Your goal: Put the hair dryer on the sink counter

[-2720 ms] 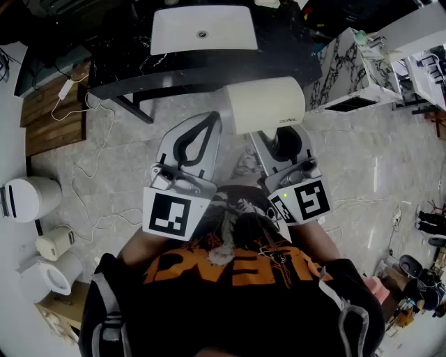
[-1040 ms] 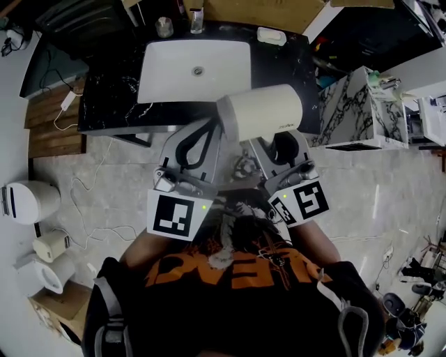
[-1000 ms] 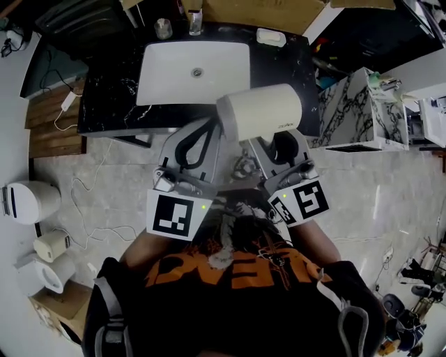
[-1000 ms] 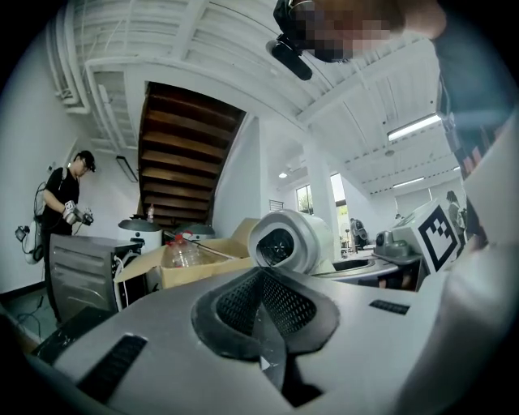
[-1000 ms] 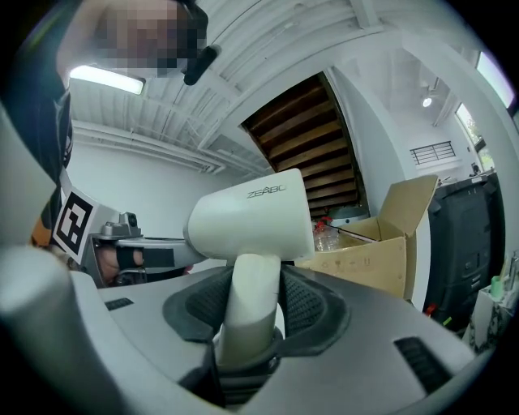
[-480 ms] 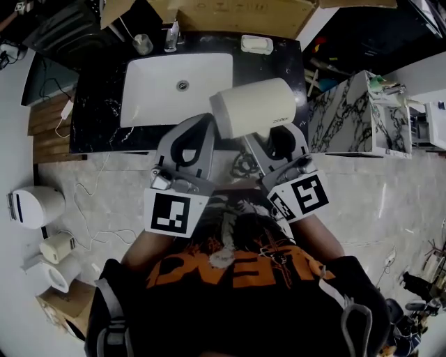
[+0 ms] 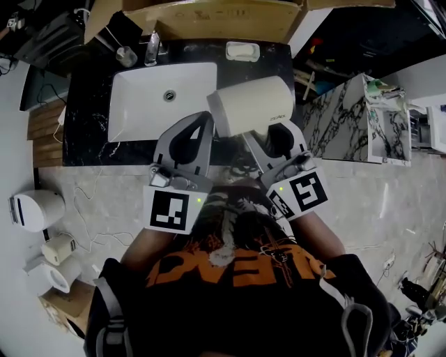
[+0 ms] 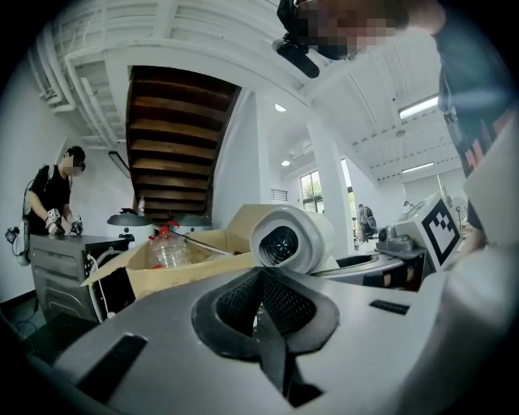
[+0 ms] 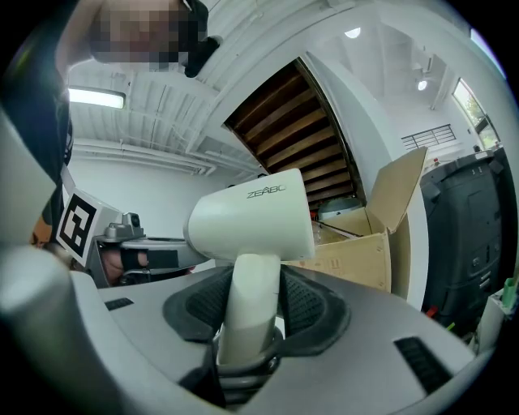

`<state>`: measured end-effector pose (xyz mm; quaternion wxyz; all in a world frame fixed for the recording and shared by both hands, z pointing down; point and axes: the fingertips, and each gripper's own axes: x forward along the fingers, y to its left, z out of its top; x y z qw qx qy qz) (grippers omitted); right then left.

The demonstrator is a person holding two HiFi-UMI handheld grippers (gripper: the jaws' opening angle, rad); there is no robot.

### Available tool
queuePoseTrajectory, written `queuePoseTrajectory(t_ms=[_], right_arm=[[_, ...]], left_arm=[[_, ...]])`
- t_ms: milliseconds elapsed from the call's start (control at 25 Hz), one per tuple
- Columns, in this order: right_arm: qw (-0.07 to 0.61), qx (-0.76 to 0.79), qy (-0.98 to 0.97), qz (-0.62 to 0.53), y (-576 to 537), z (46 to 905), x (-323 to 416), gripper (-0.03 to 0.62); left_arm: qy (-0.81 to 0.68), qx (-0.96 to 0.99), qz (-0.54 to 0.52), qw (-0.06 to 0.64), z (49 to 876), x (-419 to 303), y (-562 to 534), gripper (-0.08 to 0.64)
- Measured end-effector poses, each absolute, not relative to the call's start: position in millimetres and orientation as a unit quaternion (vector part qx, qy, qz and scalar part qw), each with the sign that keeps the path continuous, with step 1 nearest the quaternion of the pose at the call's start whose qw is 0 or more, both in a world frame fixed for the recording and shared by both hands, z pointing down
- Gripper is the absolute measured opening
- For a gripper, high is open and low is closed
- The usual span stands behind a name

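Note:
The cream hair dryer point(image 7: 251, 104) hangs over the front edge of the black marble sink counter point(image 7: 83, 129), just right of the white basin point(image 7: 157, 97). My right gripper point(image 7: 277, 139) is shut on its handle point(image 9: 250, 312), and the barrel point(image 9: 253, 217) stands above the jaws. Beside it on the left, my left gripper point(image 7: 189, 136) has its jaws together with nothing between them. In the left gripper view the dryer's rear grille point(image 8: 284, 241) shows just past the left gripper point(image 8: 261, 274).
A tap point(image 7: 152, 47), a cup point(image 7: 127, 54) and a soap dish point(image 7: 242, 50) stand at the counter's back. Behind them is an open cardboard box point(image 7: 216, 17). A marble-patterned cabinet point(image 7: 345, 118) is at the right. White appliances point(image 7: 33, 208) and cables lie on the floor at left.
The counter and basin have slid down and left in the head view as I came closer. The dryer now overlaps the counter's front edge. Both grips are unchanged.

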<state>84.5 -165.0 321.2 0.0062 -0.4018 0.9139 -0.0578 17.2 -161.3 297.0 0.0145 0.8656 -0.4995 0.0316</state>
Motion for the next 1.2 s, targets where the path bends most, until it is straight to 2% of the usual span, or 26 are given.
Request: queuePoseTrajectory(t_ms=[480,1200], right_arm=[[0.026,-0.423,0.903,-0.068,-188,323,117,0.179],[-0.041,-0.482,0.869,-0.104,-198,372,147,0.178]], left_arm=[[-0.481,0.876,0.043,0.006,301,51,-186,0.021],[-0.415,0.907,0.07,0.017,355,79,-191,0.021]])
